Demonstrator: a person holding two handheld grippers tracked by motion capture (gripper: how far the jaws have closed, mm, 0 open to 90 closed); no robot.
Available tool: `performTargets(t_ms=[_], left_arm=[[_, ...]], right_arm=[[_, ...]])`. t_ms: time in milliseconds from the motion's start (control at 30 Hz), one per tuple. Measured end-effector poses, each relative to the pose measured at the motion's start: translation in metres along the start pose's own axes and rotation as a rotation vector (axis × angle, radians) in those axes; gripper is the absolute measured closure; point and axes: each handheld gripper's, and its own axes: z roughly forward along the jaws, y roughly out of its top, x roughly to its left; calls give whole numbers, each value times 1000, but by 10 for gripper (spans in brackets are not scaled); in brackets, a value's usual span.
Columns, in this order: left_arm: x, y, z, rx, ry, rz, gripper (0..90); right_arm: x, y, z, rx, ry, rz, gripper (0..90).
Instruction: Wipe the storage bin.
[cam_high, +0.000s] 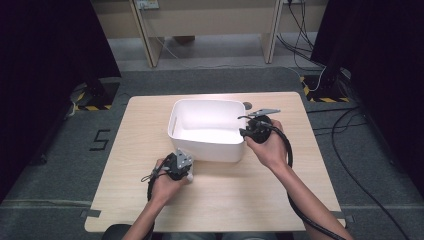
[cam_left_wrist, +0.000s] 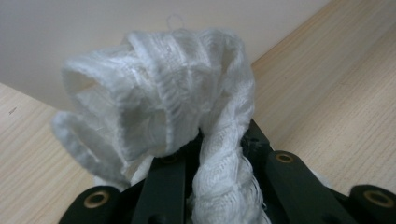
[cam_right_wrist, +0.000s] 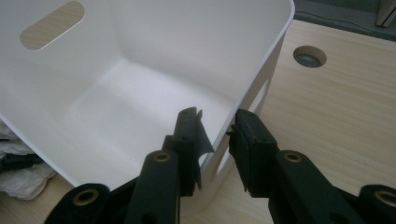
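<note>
A white crumpled cloth (cam_left_wrist: 159, 102) is pinched between the jaws of my left gripper (cam_left_wrist: 212, 154), which is shut on it just above the wooden table. In the high view the left gripper (cam_high: 182, 162) sits at the near left corner of the white plastic bin (cam_high: 172, 125), with the cloth (cam_high: 190, 174) beneath it. My right gripper (cam_high: 247, 131) is at the bin's right side. In the right gripper view it (cam_right_wrist: 217, 130) straddles the wall of the bin (cam_right_wrist: 140, 37), one jaw inside and one outside, closed on the rim. The bin's inside is bare.
The bin stands mid-table on a light wooden table (cam_high: 225, 200). A round cable hole (cam_right_wrist: 309, 57) lies just beyond the bin's right corner. Grey carpet, cables and dark curtains surround the table. The cloth (cam_right_wrist: 18, 172) peeks past the bin's near wall.
</note>
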Motion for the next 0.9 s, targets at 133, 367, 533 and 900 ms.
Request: performTargets(t_ms=[133,367,533,900], left_arm=[[-2,2,1,-7,-12,-4,751],[-2,2,0,-11,-14,-8,751],[-2,3,-1,-18,-12,-15,751],[-1,12,-12,-45,-9,-22,751]], right_arm=[[0,0,0,0,0,1,717],[0,0,0,1,0,1,717],[0,0,0,1,0,2,717],[0,0,0,0,0,-1,717]])
